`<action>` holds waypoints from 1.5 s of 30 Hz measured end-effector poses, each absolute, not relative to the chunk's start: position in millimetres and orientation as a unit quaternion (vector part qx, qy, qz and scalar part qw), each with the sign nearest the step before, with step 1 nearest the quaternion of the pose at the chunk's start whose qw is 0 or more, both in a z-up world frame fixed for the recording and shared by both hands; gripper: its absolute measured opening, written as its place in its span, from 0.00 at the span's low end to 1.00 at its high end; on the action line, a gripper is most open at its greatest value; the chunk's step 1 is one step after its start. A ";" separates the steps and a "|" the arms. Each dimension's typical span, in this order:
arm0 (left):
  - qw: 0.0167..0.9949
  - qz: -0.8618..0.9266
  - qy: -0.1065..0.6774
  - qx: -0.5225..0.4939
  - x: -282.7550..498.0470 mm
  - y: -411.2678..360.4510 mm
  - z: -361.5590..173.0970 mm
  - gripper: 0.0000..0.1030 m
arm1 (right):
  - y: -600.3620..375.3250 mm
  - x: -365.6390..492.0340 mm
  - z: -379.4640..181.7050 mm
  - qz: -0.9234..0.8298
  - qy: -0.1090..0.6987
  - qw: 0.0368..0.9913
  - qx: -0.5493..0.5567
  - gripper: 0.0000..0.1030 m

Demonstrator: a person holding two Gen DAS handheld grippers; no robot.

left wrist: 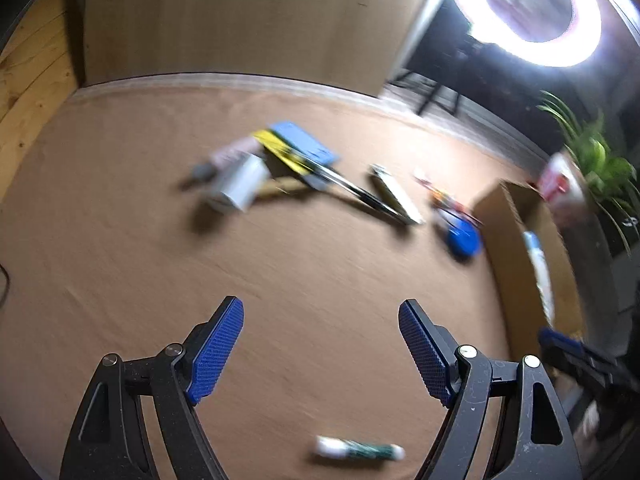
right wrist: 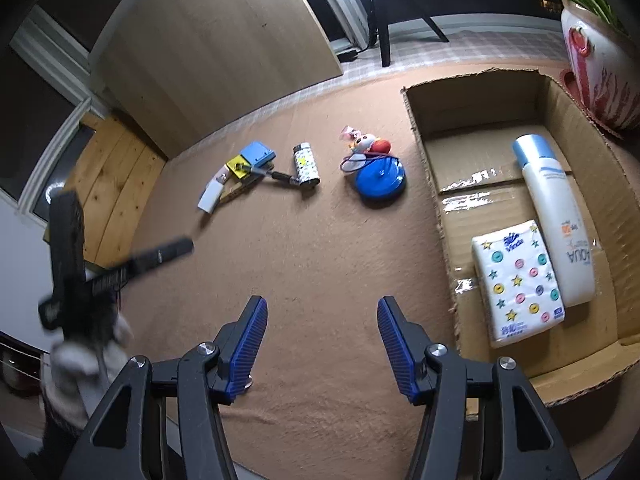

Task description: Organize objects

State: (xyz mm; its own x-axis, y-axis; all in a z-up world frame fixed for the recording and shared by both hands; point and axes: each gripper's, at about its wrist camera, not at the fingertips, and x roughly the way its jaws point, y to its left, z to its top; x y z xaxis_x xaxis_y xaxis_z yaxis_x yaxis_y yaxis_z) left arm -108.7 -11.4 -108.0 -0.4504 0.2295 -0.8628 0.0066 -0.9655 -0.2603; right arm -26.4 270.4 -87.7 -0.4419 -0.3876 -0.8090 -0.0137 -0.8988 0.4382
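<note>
Both grippers empty, loose items ahead

Left gripper point(left wrist: 321, 344) gapes wide, holding nothing; a green-white tube point(left wrist: 359, 449) lies crosswise just under it. Right gripper point(right wrist: 322, 344), half open and empty, has the cardboard box point(right wrist: 424, 168) at its right, the blue disc point(right wrist: 381, 179) farther ahead.

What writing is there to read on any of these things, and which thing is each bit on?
"AQUA" on the white bottle in the cardboard box.
"Vinda", in blue, on the tissue pack beside it.
Orange mark on the bottle and the blue print at the pack's lower corners: too small to read.
Green-and-white tube on the mat: print blurred.
Yellow card and patterned lighter: nothing readable.
</note>
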 end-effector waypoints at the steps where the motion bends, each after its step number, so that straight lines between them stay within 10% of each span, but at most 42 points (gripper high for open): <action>1: 0.063 0.843 -0.116 -0.521 -114.2 -17.1 -108.6 0.80 | 269.1 -25.5 -88.8 -0.826 -0.194 0.112 0.517 0.52; 22: 0.043 0.807 -0.145 -0.571 -237.2 -73.5 -160.1 0.79 | 279.6 -7.7 -91.5 -0.822 -0.201 0.075 0.528 0.52; 33: 0.050 0.811 -0.136 -0.567 -234.9 -62.2 -165.1 0.41 | 269.4 -14.2 -94.8 -0.816 -0.192 0.085 0.538 0.52; 45: 0.067 0.821 -0.091 -0.559 -181.8 -29.0 -165.2 0.37 | 257.7 -26.3 -102.7 -0.810 -0.182 0.098 0.548 0.52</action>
State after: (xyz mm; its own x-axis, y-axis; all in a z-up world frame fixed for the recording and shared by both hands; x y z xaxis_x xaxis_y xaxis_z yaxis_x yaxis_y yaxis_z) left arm -181.8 -29.0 -165.2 -0.3657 0.2122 -0.9062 -0.0081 -0.9744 -0.2249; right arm -26.3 257.7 -102.7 -0.3795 -0.3577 -0.8532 -0.0415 -0.9147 0.4019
